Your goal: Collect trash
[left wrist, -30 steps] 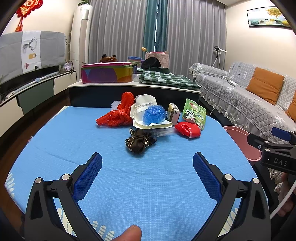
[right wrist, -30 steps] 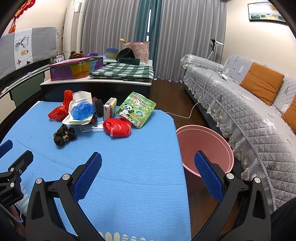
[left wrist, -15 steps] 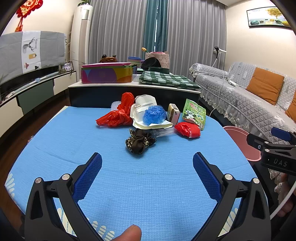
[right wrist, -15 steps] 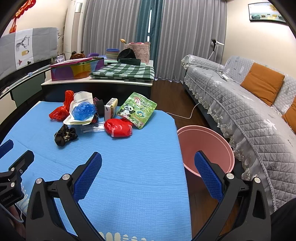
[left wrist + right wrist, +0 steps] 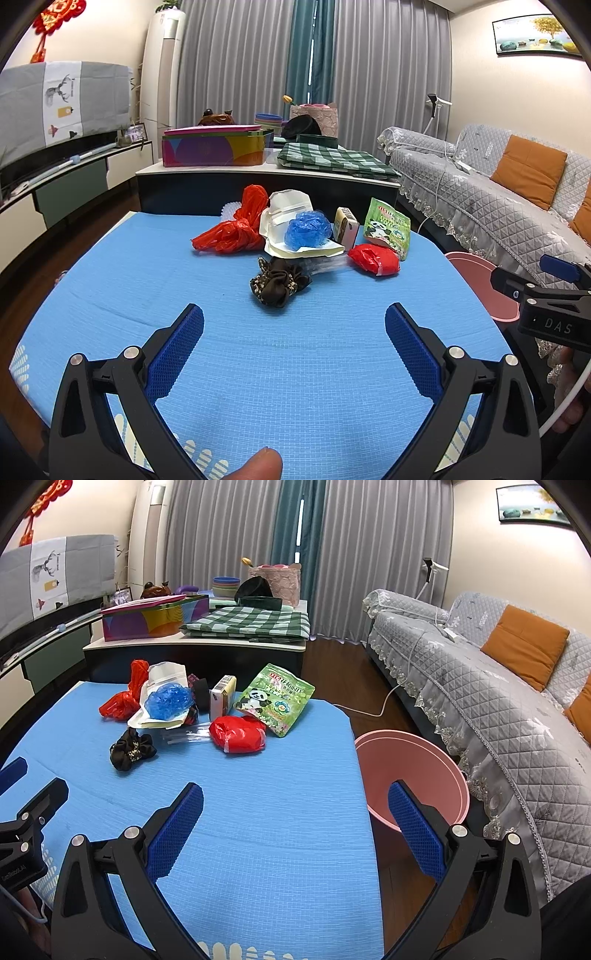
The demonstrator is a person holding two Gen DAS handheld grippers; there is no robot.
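A pile of trash lies at the far end of the blue mat (image 5: 295,369): a red plastic bag (image 5: 232,229), a white foam box (image 5: 291,221) with a blue crumpled bag (image 5: 308,229), a small carton (image 5: 345,227), a green panda snack bag (image 5: 275,699), a red wrapped lump (image 5: 238,734), and a dark brown scrunchie (image 5: 279,282). A pink bin (image 5: 410,771) stands on the floor right of the mat. My left gripper (image 5: 293,343) is open and empty, short of the scrunchie. My right gripper (image 5: 295,821) is open and empty over the mat's right edge.
A dark low table (image 5: 266,177) with a colourful box (image 5: 214,147) and a green checked cloth (image 5: 332,160) stands behind the mat. A grey quilted sofa (image 5: 498,686) with orange cushions runs along the right. A white cable (image 5: 373,709) lies on the wooden floor.
The right wrist view has shifted slightly, so the trash and bin sit a little further right; otherwise nothing has visibly changed.
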